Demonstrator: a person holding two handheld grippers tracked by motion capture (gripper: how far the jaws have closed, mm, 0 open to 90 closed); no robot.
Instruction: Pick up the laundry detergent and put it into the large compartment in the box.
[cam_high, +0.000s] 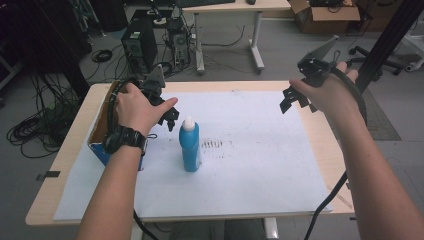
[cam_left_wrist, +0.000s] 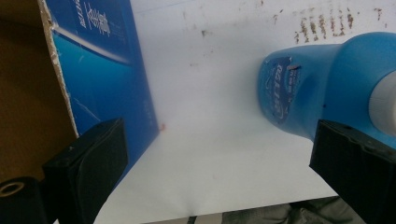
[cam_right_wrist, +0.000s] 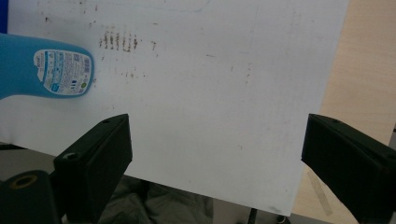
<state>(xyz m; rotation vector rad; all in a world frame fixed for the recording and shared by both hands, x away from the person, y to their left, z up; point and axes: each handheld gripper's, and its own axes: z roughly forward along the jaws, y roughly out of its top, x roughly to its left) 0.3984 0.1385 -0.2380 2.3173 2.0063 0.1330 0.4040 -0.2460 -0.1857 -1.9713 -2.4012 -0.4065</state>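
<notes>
left wrist: black watch (cam_high: 125, 137) | grippers: black, 2 blocky jaws, black cables

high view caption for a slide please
Open left tongs beside an upright blue bottle, blue box at left, right tongs raised apart.

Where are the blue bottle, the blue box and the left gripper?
bottle (cam_high: 190, 150), high view, on its blue body.
box (cam_left_wrist: 100, 65), left gripper view, on its blue printed side.
left gripper (cam_high: 171, 119), high view, between its open jaw tips.
</notes>
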